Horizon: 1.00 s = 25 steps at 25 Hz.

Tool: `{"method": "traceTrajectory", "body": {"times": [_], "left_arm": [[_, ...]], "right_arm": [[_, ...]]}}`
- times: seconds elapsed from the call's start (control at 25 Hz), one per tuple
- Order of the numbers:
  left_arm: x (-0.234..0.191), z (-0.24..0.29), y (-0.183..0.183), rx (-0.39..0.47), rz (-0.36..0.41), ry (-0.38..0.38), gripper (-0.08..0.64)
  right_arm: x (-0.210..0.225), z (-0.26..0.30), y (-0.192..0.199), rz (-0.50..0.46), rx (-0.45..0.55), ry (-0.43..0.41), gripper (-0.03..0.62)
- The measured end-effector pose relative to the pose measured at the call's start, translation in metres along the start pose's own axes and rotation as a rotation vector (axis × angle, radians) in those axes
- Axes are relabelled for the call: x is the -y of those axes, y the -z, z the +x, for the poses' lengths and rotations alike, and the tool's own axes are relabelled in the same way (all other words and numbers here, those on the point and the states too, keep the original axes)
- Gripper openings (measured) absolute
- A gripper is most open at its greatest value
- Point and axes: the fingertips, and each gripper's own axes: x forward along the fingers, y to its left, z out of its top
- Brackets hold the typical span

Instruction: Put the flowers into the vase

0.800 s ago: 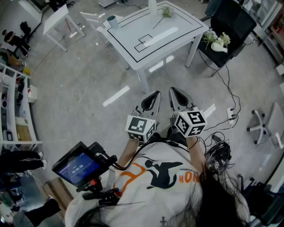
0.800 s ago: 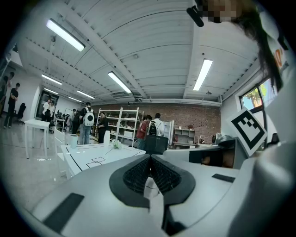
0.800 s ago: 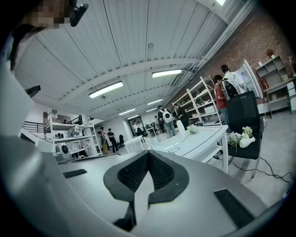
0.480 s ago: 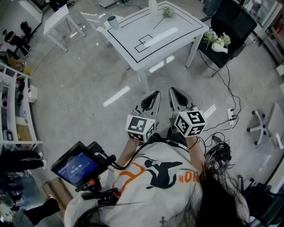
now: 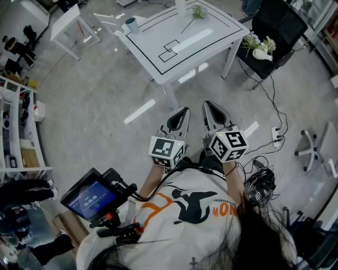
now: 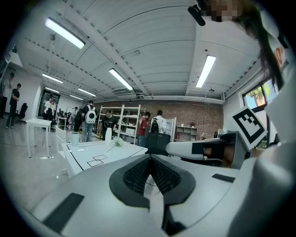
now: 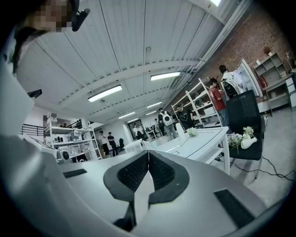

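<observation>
A single flower (image 5: pixel 196 11) lies on the far side of the white table (image 5: pixel 211 39), next to a tall white vase (image 5: pixel 180 6). In the left gripper view the same vase (image 6: pixel 108 134) and flower (image 6: pixel 118 141) show far ahead. My left gripper (image 5: pixel 182 112) and right gripper (image 5: pixel 208 105) are held side by side in front of the person's body, well short of the table. Both are shut with nothing between the jaws. The left gripper's tips (image 6: pixel 149 157) meet, and so do the right gripper's tips (image 7: pixel 148 152).
A teal cup (image 5: pixel 131 25) stands at the table's left corner. A black chair (image 5: pixel 274 31) to the right carries more flowers and a white vessel (image 5: pixel 261 51). Cables and a power strip (image 5: pixel 274 136) lie on the floor at right. A monitor rig (image 5: pixel 95 196) hangs at lower left.
The table sits slightly higher in the head view now. Both grippers stay shut and side by side, almost where they were.
</observation>
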Motion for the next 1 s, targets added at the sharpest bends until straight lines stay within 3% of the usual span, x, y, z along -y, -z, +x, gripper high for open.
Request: {"method": "traceTrajectory", "body": {"times": [1.0], "left_arm": [[0.016, 0.164, -0.024, 0.006, -0.007, -0.054, 0.011]], "right_arm": [[0.142, 0.054, -0.050, -0.037, -0.058, -0.060, 0.012]]}}
